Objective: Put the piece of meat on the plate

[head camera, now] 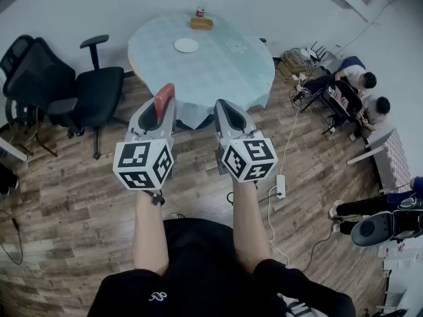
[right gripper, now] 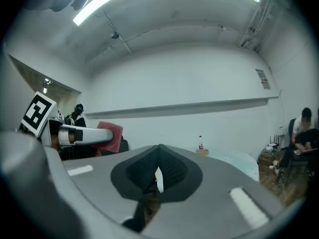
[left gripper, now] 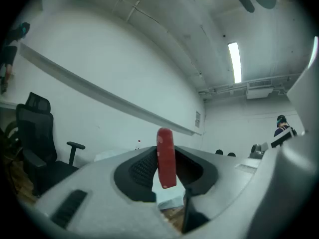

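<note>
Where the meat is: the piece of meat [head camera: 164, 96] stands on edge between the jaws of the left gripper [head camera: 162, 109], held in the air above the wooden floor [head camera: 59, 203], short of the table and well apart from the plate.
Grip on it: in the left gripper view the two dark ribbed pads press on the meat [left gripper: 166, 156] from both sides; its upper end rises above the jaw tips and its lower end hangs below the pads.
Left gripper [left gripper: 167, 169]: clamped on the meat.
Look of the meat: a flat, thick red slab with rounded ends, narrow when seen edge-on; from the right gripper view its broad face [right gripper: 108, 132] shows pinkish red.
Right gripper [head camera: 225, 109]: just beside the left one, its pads [right gripper: 172, 169] brought together with only a thin sliver of light between them and nothing in that gap.
Plate [head camera: 186, 45]: small, white and bare, on the round table [head camera: 251, 78] with its pale blue-green cloth.
Other things on the table: a bottle with a red cap [head camera: 201, 6] and a brown box [head camera: 201, 23] at the far edge.
Around: a black office chair [head camera: 86, 98] to the left of the table; seated people [head camera: 357, 88] off to the right.
</note>
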A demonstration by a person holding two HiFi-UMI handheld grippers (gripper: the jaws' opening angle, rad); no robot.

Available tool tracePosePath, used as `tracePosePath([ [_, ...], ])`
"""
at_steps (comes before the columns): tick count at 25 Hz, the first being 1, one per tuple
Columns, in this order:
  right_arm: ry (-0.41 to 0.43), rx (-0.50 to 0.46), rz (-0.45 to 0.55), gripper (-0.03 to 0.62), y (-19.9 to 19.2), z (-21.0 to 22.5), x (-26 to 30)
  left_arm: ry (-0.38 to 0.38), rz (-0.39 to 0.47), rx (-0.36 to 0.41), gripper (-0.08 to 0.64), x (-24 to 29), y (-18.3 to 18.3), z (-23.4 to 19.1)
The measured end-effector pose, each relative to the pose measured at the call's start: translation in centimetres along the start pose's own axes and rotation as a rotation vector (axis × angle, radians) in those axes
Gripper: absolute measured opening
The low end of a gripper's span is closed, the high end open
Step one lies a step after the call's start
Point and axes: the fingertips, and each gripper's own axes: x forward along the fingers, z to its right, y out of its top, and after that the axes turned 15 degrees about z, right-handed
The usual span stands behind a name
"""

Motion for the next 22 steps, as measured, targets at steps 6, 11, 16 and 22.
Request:
tracePosePath([
  [6, -0.087, 0.031, 0.008, 0.005, 0.1, 2.4, -1.3, 0.004, -0.008, -0.014, 0.091, -0.3, -0.6, 0.3],
  [11, -0.09, 0.044, 0.025, 0.005, 0.2, 2.5, -0.8, 0.022, -0.004, -0.007, 0.091, -0.6, -0.1, -1.0],
  [16, -0.052, 0.046, 0.02, 0.005, -0.7, 1.9, 1.0, 0.039, -0.001, -0.006, 0.091, 0.0, -0.2, -2.6],
  [22, -0.048, 0.062, 0.037, 0.005, -1.4, 3.3, 3.5, 0.04, 0.014, 0.009, 0.091, 2.2, -0.3, -4.2],
])
